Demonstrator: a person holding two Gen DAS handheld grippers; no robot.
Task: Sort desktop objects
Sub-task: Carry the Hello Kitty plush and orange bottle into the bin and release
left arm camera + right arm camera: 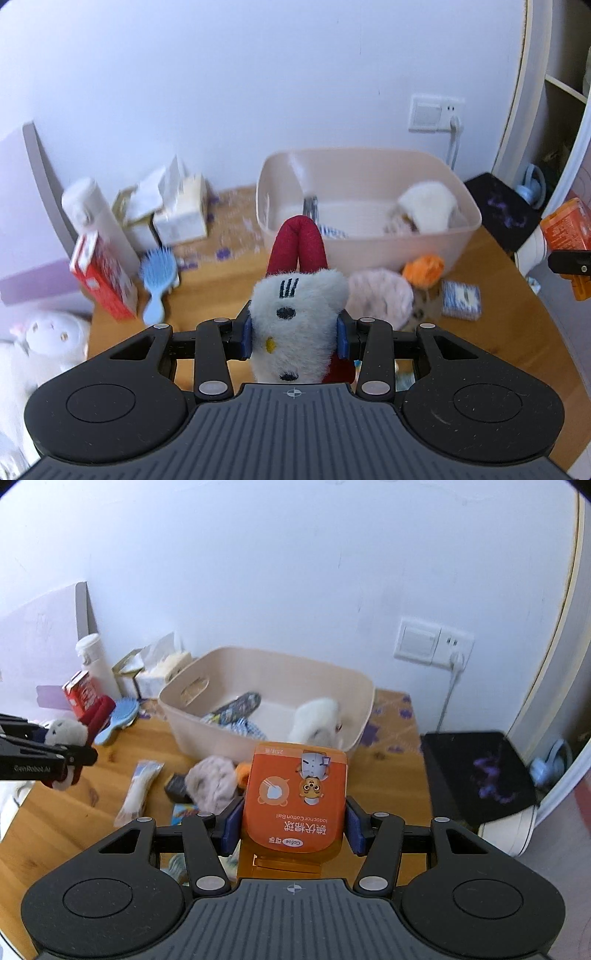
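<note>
Left wrist view: left tongs [294, 338] clamped partway on a white plush cat toy [295, 325] with red bow, blue pads pressing its head on both sides, the toy held above the worktop [229, 284]. Shown only here: face of the toy with black eyes, whiskers and yellow nose; a blue patterned packet [461, 299] near right; a white plush [51, 332] off the worktop's left edge.

Right wrist view: right tongs [293, 825] closed partway on an orange cotton-ball box [295, 794], printed side up, held above the worktop. Shown only here: a clear wrapped white item [138, 790], a dark small object [177, 784] just beside the pink fluffy item [214, 781], and a slot handle in the tub's left wall.

Both views: beige plastic tub [369, 236] at far centre against the wall, holding a white fluffy item [428, 206] and striped cloth; orange fluffy item [423, 269] near the tub's front; blue hairbrush [157, 280], red carton [103, 280], white bottle [88, 214] and tissue boxes [177, 210] far left.

Surface and room: wooden worktop, purple-flowered mat under the tub; white wall with switch and socket [432, 646], plug inserted; black cushioned stool [480, 771] right.
</note>
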